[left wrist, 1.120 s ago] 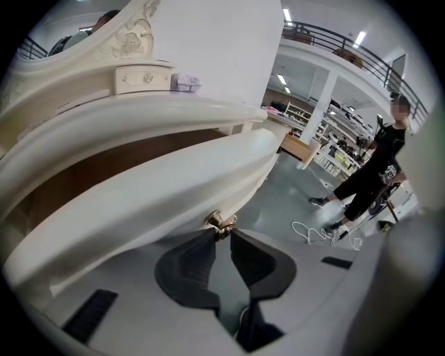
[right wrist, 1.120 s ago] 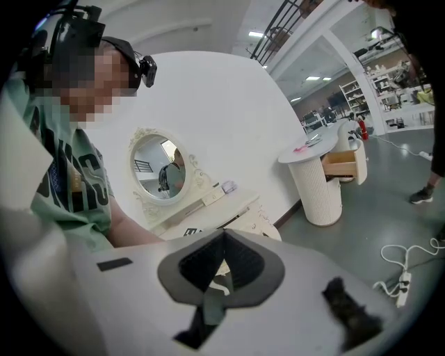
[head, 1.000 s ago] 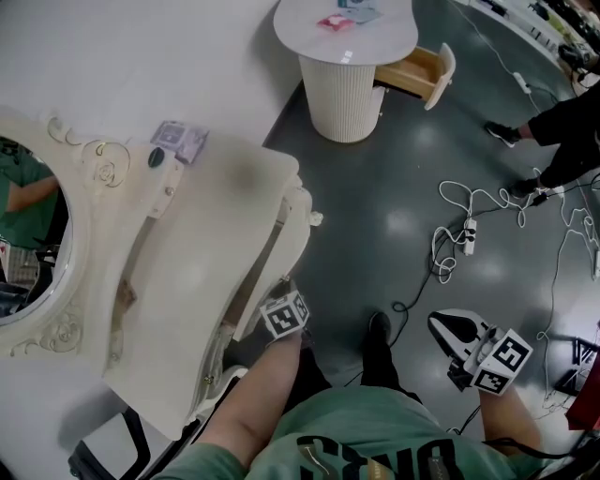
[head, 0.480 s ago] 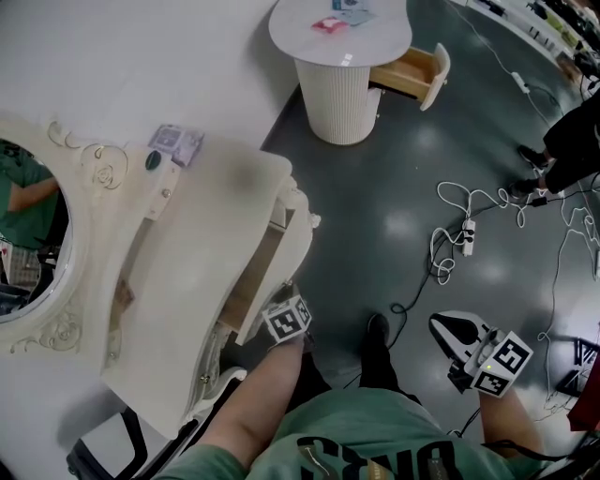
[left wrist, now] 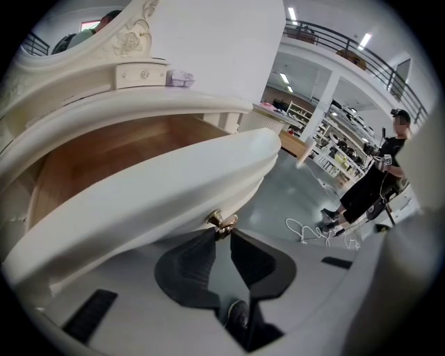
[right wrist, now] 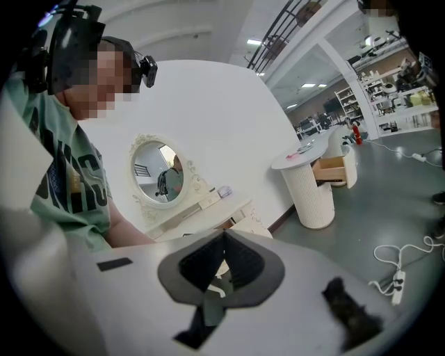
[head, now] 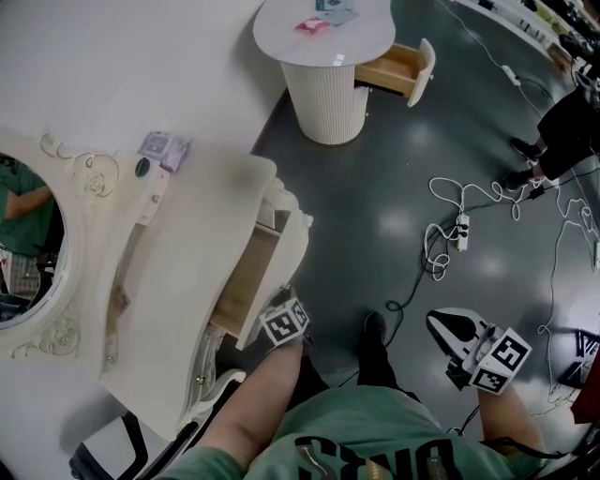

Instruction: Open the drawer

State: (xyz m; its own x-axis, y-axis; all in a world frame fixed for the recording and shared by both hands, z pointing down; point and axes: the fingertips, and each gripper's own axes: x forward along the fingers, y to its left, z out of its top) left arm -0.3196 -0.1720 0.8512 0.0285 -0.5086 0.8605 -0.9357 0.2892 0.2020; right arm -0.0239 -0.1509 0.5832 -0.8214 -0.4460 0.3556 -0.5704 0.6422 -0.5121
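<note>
1. Note the dark floor [head: 394, 216]. It fills the right half of the head view, and white cables with a power strip [head: 461, 230] lie loose on it.
2. Locate the cream dressing table [head: 187, 234] at your left, against the white wall. Its top is bare apart from a small box [head: 164, 148] near the back edge.
3. Observe the round white side table [head: 366, 28] further along the wall. Its own wooden drawer [head: 398, 67] stands out toward the right.
4. Identify the oval mirror [head: 28, 244] in its carved frame at the back of the dressing table.
5. Find the drawer [head: 246, 281] under the dressing table top. It is partly pulled out, and its wooden inside shows between the top and the curved cream front [left wrist: 160, 188].
6. Check your left gripper [left wrist: 222, 235]. It points steeply down at the drawer front, with its jaws closed onto the knob.
7. Check your right gripper [head: 441, 323]. It hangs over the floor, well apart from the dressing table. Its jaws are together and hold nothing.
8. Confirm the knob [left wrist: 221, 222]. It is small and brass-coloured, sits on the lower edge of the drawer front, and is pinched between the left jaw tips.
</note>
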